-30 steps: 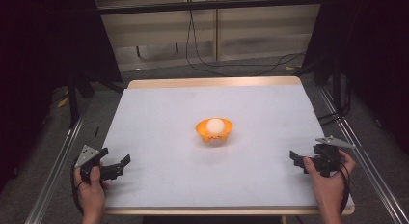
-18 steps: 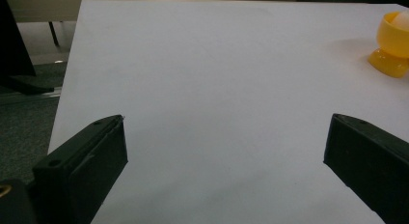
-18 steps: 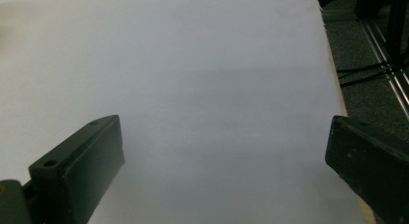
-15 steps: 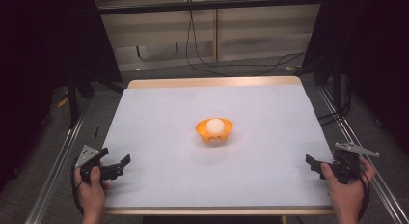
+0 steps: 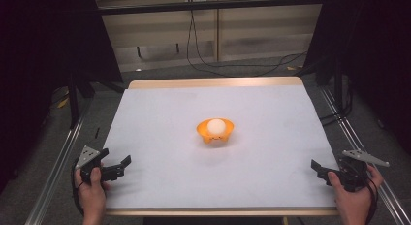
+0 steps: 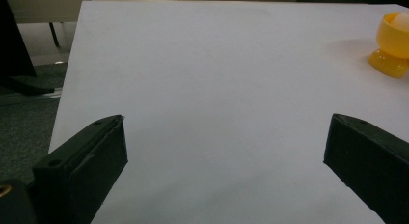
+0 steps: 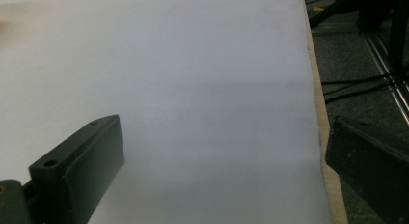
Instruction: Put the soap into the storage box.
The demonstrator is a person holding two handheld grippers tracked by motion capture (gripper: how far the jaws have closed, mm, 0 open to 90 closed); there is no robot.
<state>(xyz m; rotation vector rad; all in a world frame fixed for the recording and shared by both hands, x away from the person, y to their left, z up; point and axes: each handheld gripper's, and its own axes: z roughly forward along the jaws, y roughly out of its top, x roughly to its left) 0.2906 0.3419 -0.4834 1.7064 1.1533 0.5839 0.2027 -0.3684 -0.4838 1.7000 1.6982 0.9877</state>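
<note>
Your right gripper (image 5: 324, 170) has drifted outward to the desk's (image 5: 165, 113) right edge since a second ago, while your left gripper (image 5: 118, 168) stayed at the near left corner; both have jaws spread wide with nothing between them. At the desk's centre, well apart from both, stands the glossy orange plastic cup (image 5: 215, 132), round-bowled on a flared foot, upright, its long axis vertical, mouth up, cradling a smooth white ball (image 5: 215, 125). Matte white covering spans the desk.

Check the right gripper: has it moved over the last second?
Yes. The right gripper has slid outward and nearer the person, from inside the table to its right edge.
</note>
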